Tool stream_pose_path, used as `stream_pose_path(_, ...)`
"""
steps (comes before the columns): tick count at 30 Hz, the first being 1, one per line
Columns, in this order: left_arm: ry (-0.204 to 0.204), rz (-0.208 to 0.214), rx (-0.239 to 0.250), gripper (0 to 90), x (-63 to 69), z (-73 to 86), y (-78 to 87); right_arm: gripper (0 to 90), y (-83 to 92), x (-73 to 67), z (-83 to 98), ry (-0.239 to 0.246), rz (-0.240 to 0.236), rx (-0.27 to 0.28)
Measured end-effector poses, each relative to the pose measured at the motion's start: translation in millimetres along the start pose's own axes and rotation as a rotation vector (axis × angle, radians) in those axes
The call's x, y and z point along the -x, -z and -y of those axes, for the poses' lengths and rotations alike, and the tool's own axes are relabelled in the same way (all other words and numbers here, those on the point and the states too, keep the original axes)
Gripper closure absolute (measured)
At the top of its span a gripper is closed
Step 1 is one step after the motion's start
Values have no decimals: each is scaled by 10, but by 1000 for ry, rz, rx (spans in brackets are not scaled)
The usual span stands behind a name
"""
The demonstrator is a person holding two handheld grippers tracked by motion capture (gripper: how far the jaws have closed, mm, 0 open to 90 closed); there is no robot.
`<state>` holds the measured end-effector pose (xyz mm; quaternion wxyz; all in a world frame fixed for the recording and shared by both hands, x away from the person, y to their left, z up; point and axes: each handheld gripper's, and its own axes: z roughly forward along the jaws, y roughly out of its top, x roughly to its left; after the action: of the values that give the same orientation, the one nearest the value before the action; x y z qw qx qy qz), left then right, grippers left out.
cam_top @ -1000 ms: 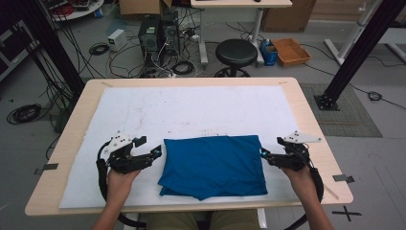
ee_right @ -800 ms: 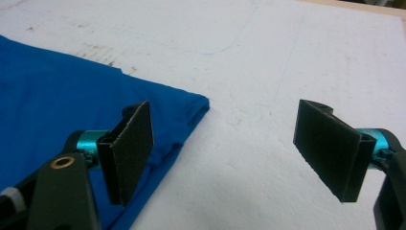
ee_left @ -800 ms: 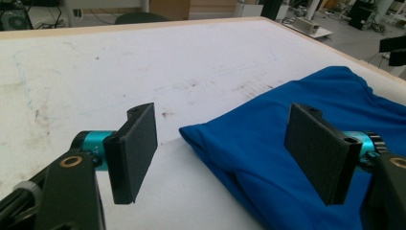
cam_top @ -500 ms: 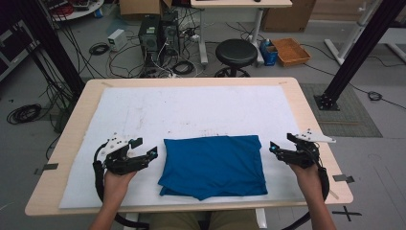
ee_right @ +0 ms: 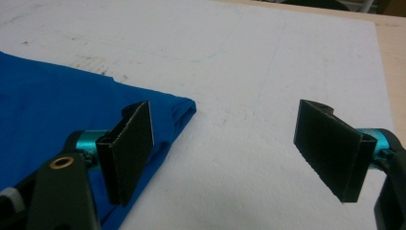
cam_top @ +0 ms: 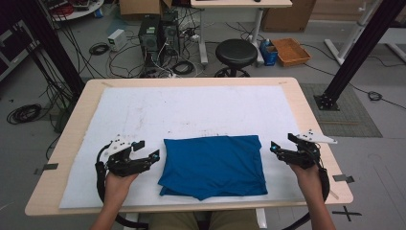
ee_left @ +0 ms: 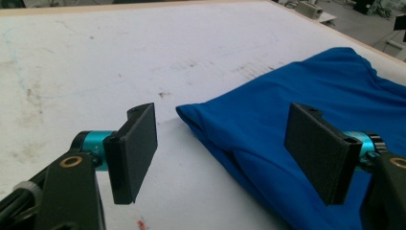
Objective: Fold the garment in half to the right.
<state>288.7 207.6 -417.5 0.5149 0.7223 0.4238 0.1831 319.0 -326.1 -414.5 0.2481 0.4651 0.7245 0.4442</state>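
Observation:
A folded blue cloth [cam_top: 213, 165] lies flat on the white sheet [cam_top: 191, 112] near the table's front edge. My left gripper [cam_top: 151, 154] hovers just off the cloth's left side, open, nothing between its jaws. The left gripper view has the cloth [ee_left: 306, 110] and its near corner straight ahead between the jaws. My right gripper [cam_top: 276, 149] stands open a short way off the cloth's right edge, holding nothing. In the right gripper view the cloth's corner [ee_right: 72, 110] lies behind the left jaw, with bare sheet ahead.
The wooden table [cam_top: 72, 124] shows around the white sheet on all sides. Beyond the far edge are a black stool [cam_top: 233, 50], computer towers [cam_top: 154, 33], loose cables and an orange crate [cam_top: 290, 50] on the floor. A black frame post [cam_top: 356, 52] stands at the right.
Both grippers have drawn outward from the cloth's sides, the left one leftward and the right one rightward. The cloth lies as before.

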Motion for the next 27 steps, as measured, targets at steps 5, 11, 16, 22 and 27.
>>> stream_pose_path(5,9,9,-72,269,92,40,-90,211,1,-19,8,15,-9,-4)
stream_pose_path(11,38,39,-202,269,315,157,-210,210,-12,-38,17,18,-19,-7)
stream_pose_path(16,40,-19,-319,274,499,298,-238,211,-32,-82,21,40,-38,-14)
stream_pose_path(22,-13,-95,-329,376,625,353,-136,211,-49,-106,17,39,-47,-24)
stream_pose_path(27,-50,-106,-336,479,708,388,-74,211,-57,-137,6,46,-55,-25)
